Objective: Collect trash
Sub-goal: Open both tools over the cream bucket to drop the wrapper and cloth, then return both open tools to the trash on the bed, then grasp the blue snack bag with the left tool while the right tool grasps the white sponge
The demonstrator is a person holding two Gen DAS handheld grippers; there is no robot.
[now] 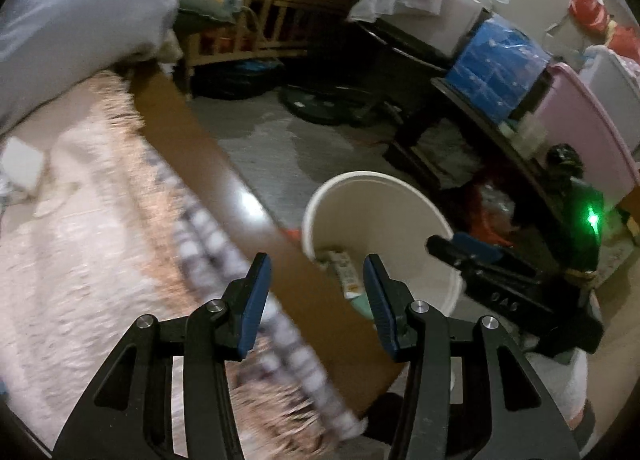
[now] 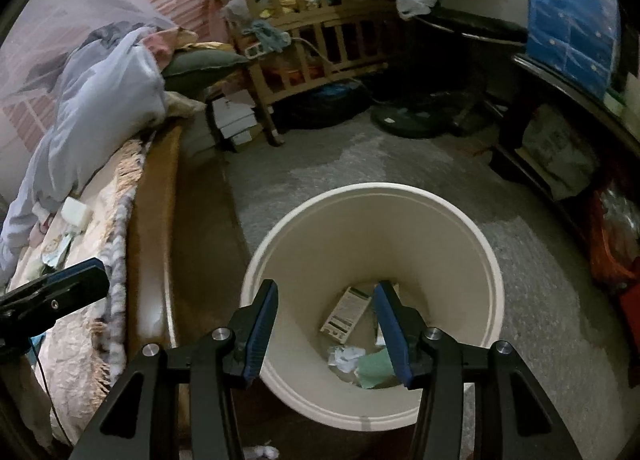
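Observation:
A cream waste bin (image 2: 460, 244) stands on the grey floor beside the bed. In it lie a small printed carton (image 2: 346, 312), crumpled white paper (image 2: 346, 356) and a green sheet (image 2: 374, 368). My right gripper (image 2: 326, 286) hangs open above the bin's mouth with nothing between its blue pads. My left gripper (image 1: 316, 260) is open and empty too, over the brown bed rail (image 1: 200, 164), with the bin (image 1: 360, 196) just beyond it. A white packet (image 2: 76, 214) and a small wrapper (image 2: 56, 250) lie on the bed cover.
A fringed pink blanket (image 1: 80, 244) covers the bed, with a pale pillow (image 1: 80, 8) at its head. A wooden crib (image 2: 312, 32) stands at the back. A dark shelf (image 2: 568, 116) with blue packs (image 2: 572, 20) lines the right side. A paper scrap (image 2: 260, 452) lies on the floor.

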